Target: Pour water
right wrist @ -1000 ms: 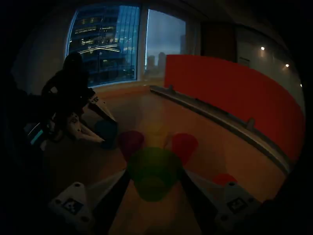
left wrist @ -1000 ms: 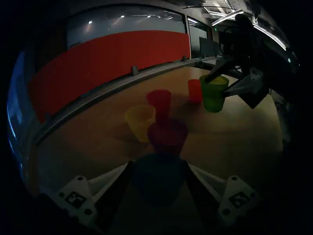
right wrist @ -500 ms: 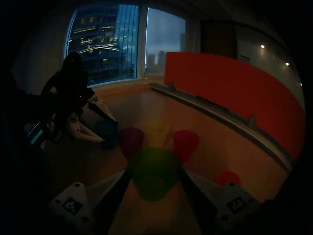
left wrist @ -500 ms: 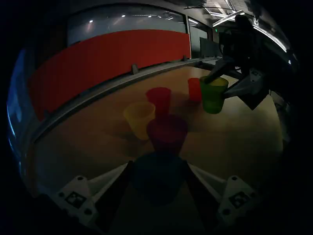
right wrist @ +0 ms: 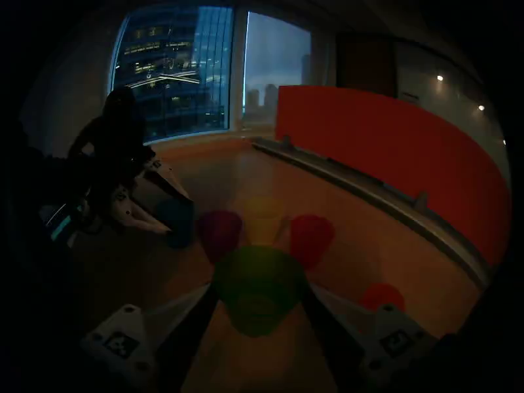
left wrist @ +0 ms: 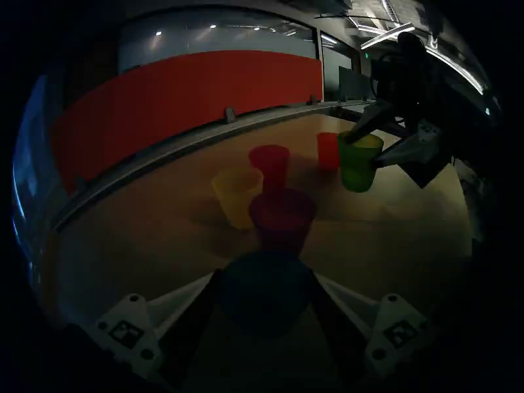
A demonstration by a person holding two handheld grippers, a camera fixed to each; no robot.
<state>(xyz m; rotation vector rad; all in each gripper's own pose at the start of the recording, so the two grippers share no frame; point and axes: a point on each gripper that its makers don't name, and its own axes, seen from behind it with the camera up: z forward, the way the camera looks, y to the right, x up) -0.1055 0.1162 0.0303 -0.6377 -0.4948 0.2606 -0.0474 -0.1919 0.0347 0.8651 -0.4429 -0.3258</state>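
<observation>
**A:** What's changed in the last sec?

**B:** Not much. In the right gripper view the row of purple cup [right wrist: 219,232], yellow cup [right wrist: 264,219] and red cup [right wrist: 311,239] sits a touch higher than 1 s ago. So I've nudged the right gripper [right wrist: 259,288] a bit. No tilt yet.

**A:** Jaws?

**B:** Right jaws are clamped on the green cup [right wrist: 259,304], upright. The left gripper [left wrist: 265,281] has its jaws closed round the blue cup [left wrist: 265,304], also upright, at the near end of the desk [left wrist: 406,223].

**A:** Water?

**B:** Too dim to see any. Seen from the left gripper, the green cup is far right, just beside the orange cup [left wrist: 327,150]. Can't tell if it's off the desk.

**A:** Meaning?

**B:** I reckon the pour hasn't begun. The held cups are well apart and need bringing together first.
</observation>
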